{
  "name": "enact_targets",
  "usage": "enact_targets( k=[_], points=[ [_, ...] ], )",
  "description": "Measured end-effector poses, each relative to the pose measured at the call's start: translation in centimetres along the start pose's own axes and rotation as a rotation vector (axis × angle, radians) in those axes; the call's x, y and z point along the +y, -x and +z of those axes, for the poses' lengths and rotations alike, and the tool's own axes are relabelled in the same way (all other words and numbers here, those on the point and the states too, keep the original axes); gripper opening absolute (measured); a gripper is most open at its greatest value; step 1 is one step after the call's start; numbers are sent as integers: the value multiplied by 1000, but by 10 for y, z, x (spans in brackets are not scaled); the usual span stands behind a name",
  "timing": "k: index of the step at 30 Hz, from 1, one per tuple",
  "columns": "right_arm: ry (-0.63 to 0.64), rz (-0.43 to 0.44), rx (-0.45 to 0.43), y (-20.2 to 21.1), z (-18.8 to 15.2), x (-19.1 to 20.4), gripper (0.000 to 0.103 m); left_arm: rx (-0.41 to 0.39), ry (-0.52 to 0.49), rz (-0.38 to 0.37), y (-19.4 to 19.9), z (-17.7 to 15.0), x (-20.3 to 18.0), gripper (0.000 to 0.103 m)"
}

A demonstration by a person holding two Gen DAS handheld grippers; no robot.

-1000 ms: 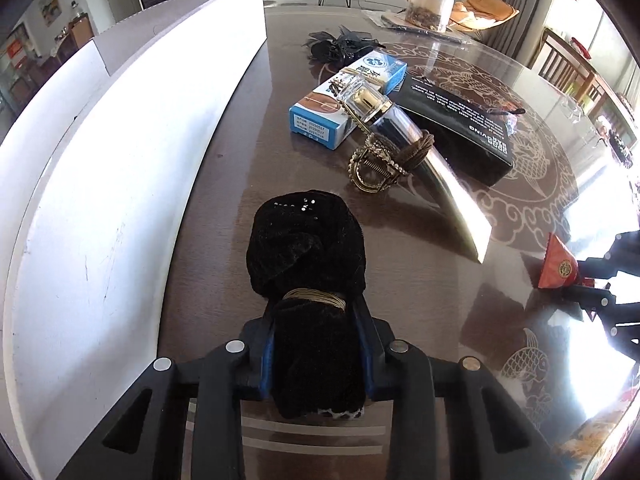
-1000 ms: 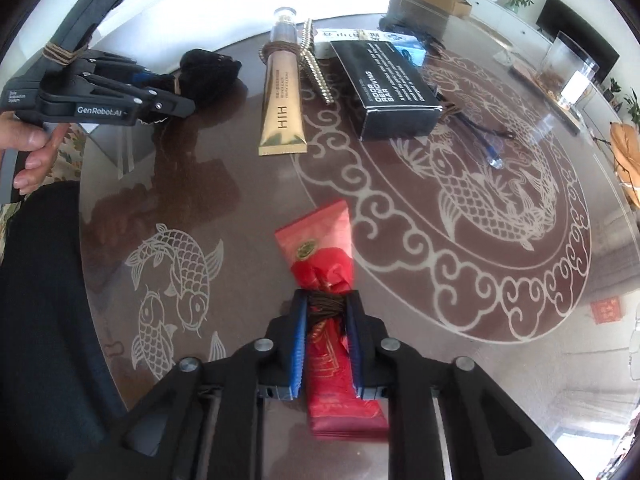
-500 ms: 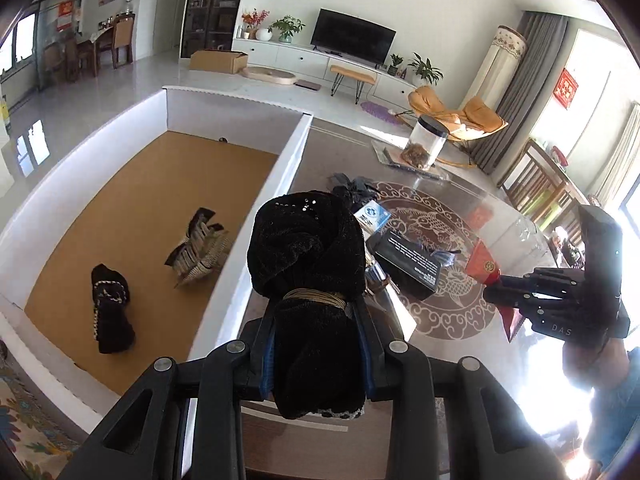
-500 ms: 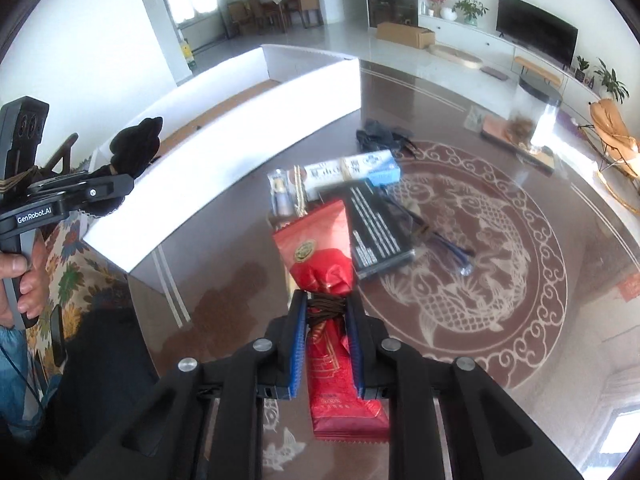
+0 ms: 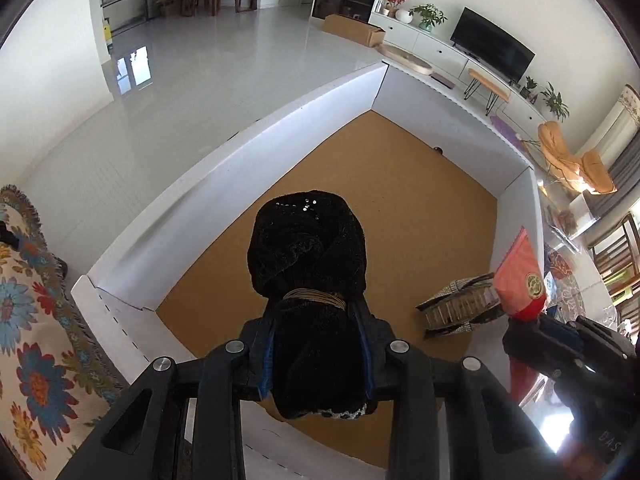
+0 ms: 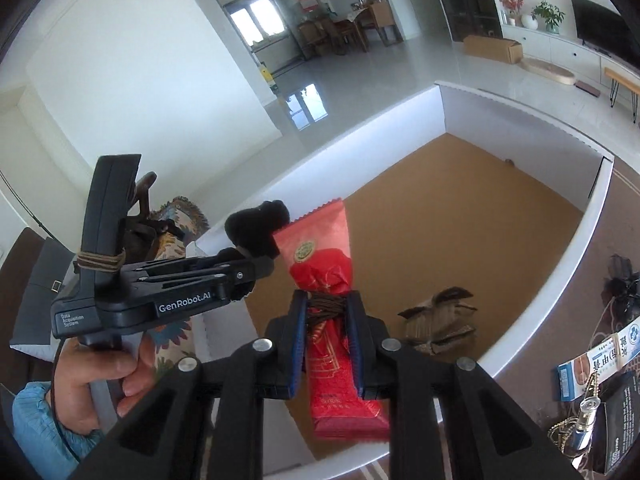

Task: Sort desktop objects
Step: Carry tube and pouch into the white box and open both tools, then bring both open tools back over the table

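Gripping black velvet scrunchie (image 5: 306,256), sequinned on top, left gripper (image 5: 318,320) clamps it above white-walled box (image 5: 240,168) with brown floor; patterned hair clip (image 5: 460,308) lies near box's right wall. Right wrist view: right gripper (image 6: 327,312) pinched tight on red foil packet (image 6: 320,256), gold emblem, over box's near edge; left hand (image 6: 96,384) beside; blue-white carton (image 6: 596,360) on table outside.

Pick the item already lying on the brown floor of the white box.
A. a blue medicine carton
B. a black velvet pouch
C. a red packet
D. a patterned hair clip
D: the patterned hair clip lies on the floor of the white box; the red packet and black velvet pouch are held above.
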State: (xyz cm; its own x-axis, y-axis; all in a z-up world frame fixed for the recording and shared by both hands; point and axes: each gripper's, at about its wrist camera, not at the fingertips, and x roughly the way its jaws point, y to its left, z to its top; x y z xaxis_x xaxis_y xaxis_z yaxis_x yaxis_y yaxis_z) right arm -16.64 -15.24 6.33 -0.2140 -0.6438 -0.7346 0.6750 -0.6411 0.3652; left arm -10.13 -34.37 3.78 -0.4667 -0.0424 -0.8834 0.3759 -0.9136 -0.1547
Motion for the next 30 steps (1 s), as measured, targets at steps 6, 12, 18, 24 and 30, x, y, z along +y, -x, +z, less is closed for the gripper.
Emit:
enact_targets(
  k=[6, 12, 18, 24, 30],
  points=[
    [24, -59, 81, -45, -17, 5, 51, 35, 20, 119, -23, -9, 4, 46],
    [26, -45, -134, 33, -37, -13, 77, -99, 27, 43, 19, -35, -23, 49],
    [-24, -243, -336, 139, -120, -82, 96, -162, -108, -140, 69, -95, -116, 66],
    [-193, -614, -258, 207, -244, -181, 96, -179, -275, -354, 86, -174, -227, 100],
    [-370, -704, -193, 257, -344, -230, 96, -77, -372, -258, 26, -214, -295, 100]
  ],
)
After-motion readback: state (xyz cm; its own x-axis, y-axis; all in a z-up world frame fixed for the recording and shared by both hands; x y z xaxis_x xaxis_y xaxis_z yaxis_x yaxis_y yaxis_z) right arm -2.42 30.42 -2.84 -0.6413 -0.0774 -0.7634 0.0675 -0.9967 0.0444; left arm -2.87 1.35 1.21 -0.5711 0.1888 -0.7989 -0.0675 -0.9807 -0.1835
